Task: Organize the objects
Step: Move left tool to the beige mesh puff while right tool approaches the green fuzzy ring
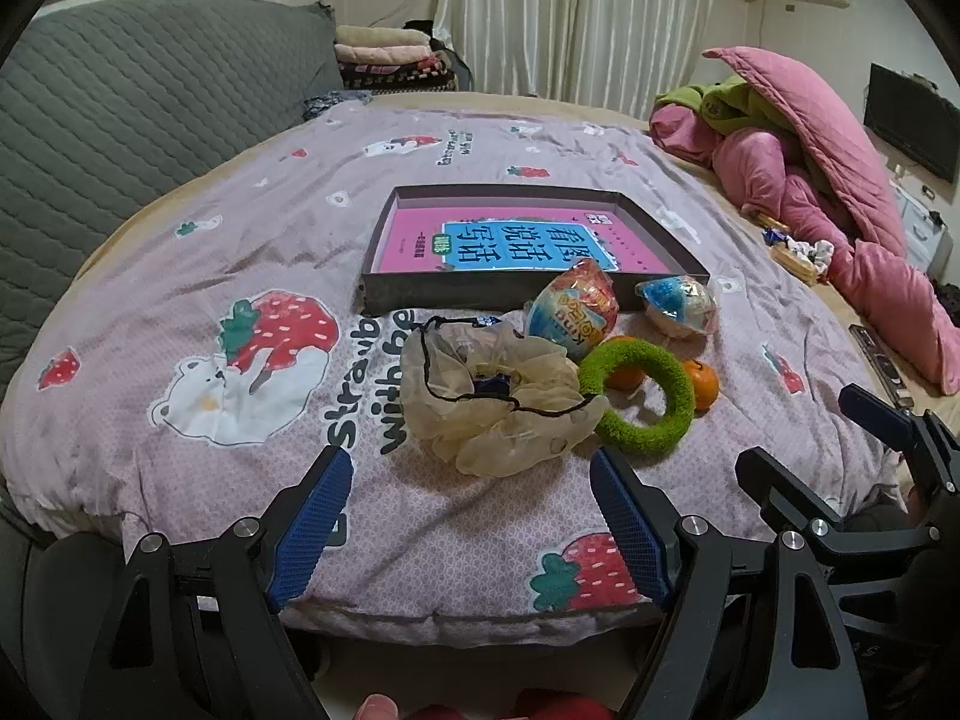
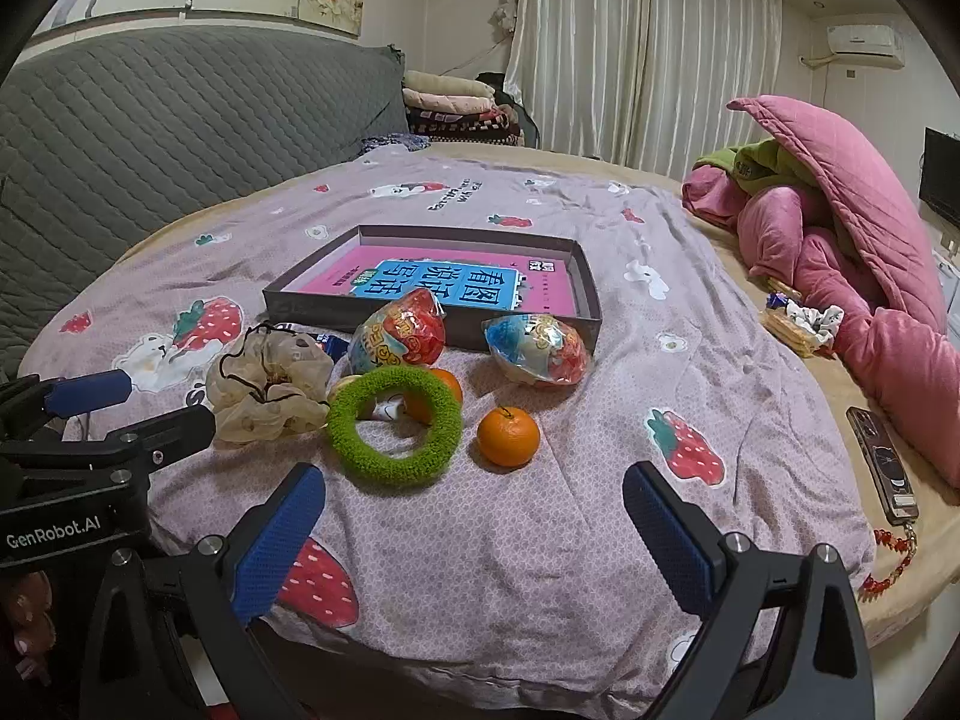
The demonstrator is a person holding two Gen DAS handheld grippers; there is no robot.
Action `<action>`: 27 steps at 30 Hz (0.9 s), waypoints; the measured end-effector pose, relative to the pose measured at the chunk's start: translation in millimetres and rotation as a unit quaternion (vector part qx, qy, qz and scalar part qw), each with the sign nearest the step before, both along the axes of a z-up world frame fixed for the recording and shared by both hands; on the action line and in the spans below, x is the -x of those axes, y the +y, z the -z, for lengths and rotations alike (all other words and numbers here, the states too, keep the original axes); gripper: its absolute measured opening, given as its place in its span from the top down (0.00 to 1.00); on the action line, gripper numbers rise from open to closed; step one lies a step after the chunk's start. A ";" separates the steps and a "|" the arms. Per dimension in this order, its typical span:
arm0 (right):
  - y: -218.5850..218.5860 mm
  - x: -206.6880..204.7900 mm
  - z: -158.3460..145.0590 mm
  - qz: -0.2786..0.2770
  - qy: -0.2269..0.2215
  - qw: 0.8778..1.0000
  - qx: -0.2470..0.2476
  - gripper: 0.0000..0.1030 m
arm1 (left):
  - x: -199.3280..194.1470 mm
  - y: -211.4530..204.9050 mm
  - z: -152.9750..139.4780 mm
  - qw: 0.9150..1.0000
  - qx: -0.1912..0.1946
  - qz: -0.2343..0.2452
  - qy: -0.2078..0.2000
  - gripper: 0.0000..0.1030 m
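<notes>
A shallow grey box [image 1: 660, 228] [image 2: 591, 300] with a pink and blue book [image 1: 516, 243] [image 2: 444, 282] inside lies on the bed. In front of it lie two wrapped egg toys [image 1: 573, 309] [image 2: 399, 333] [image 1: 678, 303] [image 2: 537, 348], a green fuzzy ring [image 1: 645, 396] [image 2: 393, 426], two oranges [image 1: 702, 384] [image 2: 509, 437] [image 2: 447, 387], and a beige scrunchie [image 1: 492, 402] [image 2: 270, 387]. My left gripper [image 1: 474, 531] is open just short of the scrunchie. My right gripper [image 2: 474, 543] is open, short of the ring and orange.
The bed carries a lilac strawberry-print quilt [image 1: 210, 276] [image 2: 630, 480]. Pink bedding [image 1: 798, 180] [image 2: 840, 252] is heaped at the right. A phone with a red charm [image 2: 882, 468] lies near the right edge. A grey quilted headboard [image 1: 120, 102] stands at left.
</notes>
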State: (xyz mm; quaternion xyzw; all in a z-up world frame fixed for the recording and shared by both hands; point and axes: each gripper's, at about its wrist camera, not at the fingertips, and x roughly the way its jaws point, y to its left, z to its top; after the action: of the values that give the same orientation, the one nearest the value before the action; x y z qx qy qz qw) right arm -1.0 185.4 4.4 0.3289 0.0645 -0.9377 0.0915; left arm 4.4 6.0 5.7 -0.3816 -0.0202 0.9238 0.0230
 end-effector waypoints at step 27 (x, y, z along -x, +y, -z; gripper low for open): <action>0.1 -2.6 -1.9 -0.004 0.007 1.000 0.003 0.03 | -1.5 2.4 -1.5 1.000 -0.001 0.004 -0.004 0.20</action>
State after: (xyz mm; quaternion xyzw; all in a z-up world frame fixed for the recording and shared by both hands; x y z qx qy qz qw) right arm 1.7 185.5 6.3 0.3219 0.0634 -0.9397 0.0960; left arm 5.9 8.4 7.2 -0.3857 -0.0199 0.9220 0.0266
